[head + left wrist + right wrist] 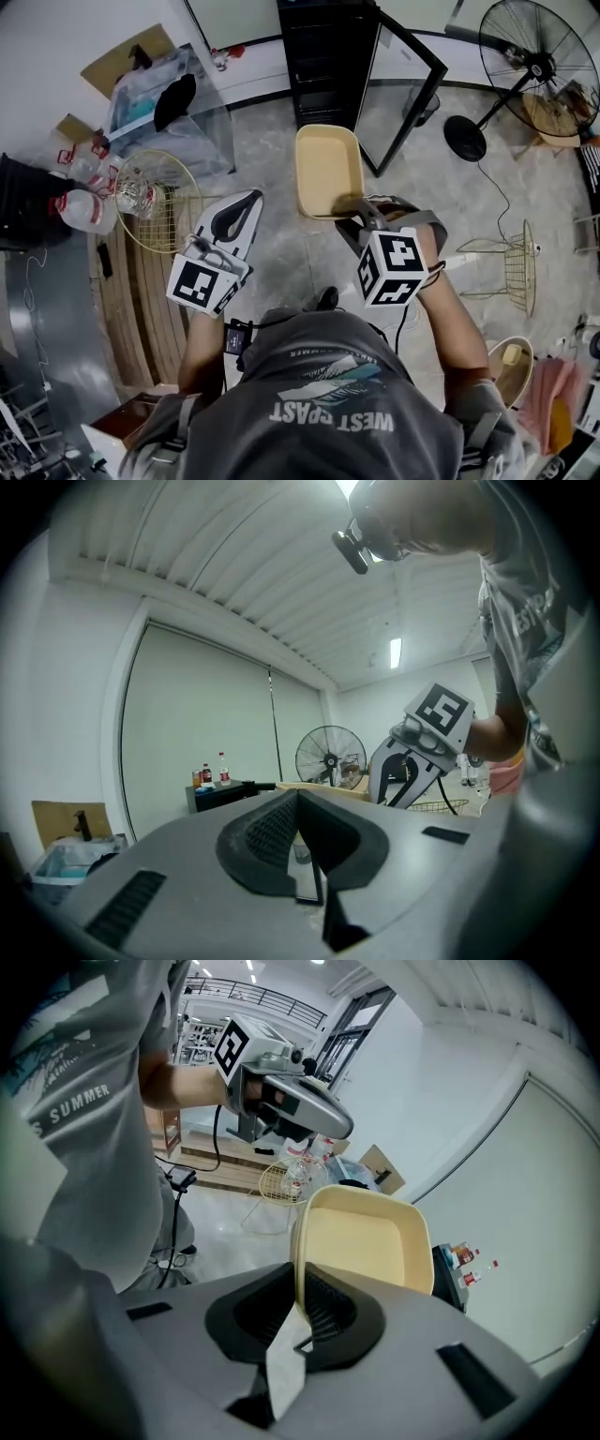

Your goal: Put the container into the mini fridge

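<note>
Nearest, the person's grey T-shirt [328, 403] fills the bottom of the head view, with both forearms reaching forward over the pale floor [272, 258].

The left gripper [251, 199] is on the left and points roughly level. Its fingers [267, 832] are drawn together with nothing between them, and it is well apart from the container.

The right gripper [364, 211] tilts downward, and its marker cube [389, 267] faces up. Its dark ribbed fingers [328, 1312] are nearly closed and pinch the near edge of the container [326, 169] close to its near right corner. The rim runs straight down between them.

The container hangs in the air above the floor, just beyond both grippers. It is a pale cream-yellow rectangular tub with rounded corners, shallow upright walls and a slightly thickened rim. Its inner surface is smooth and plain, and its long side points away from the person.

To its left, on the floor, stands a round wire basket [169, 202], with clear water bottles [89, 206] farther left.

Beyond the container's far end stands the black mini fridge [323, 56], its front facing the person. Its glass door [405, 89] is swung open to the right.

At the far right is a black pedestal fan [530, 56].
</note>
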Demonstrator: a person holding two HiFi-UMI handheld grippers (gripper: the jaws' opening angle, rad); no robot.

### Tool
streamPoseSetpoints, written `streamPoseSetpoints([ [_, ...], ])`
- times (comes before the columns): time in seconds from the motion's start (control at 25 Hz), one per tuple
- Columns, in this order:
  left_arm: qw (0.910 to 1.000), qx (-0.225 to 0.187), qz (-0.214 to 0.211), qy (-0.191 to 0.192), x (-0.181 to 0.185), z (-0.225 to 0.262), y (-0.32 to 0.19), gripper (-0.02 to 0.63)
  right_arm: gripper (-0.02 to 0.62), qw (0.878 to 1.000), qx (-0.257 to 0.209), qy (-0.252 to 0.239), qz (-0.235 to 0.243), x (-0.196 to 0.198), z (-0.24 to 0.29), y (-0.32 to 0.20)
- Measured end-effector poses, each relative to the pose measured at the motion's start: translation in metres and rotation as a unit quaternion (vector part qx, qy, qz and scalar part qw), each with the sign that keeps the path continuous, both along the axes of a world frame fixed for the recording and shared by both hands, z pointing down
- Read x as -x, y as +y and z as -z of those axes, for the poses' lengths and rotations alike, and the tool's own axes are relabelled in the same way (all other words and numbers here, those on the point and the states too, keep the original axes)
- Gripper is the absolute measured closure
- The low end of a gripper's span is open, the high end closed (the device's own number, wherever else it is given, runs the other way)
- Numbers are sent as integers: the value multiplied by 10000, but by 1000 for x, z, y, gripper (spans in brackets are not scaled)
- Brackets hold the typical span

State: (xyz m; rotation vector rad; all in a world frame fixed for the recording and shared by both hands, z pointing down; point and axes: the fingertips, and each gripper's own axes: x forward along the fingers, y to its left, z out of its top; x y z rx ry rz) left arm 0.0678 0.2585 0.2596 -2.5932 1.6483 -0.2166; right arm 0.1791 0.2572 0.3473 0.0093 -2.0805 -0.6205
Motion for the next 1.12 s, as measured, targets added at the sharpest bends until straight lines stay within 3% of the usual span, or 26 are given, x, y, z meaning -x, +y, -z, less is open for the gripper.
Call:
streamPoseSetpoints([
  [0.48, 9998, 69, -196, 18, -3, -11, -62, 591, 548, 9997, 122, -19, -211, -1, -9, -52],
  [1.12, 9945, -21, -1040, 76, 39, -8, -215, 591, 548, 9949, 172, 66, -989, 47, -16, -179],
])
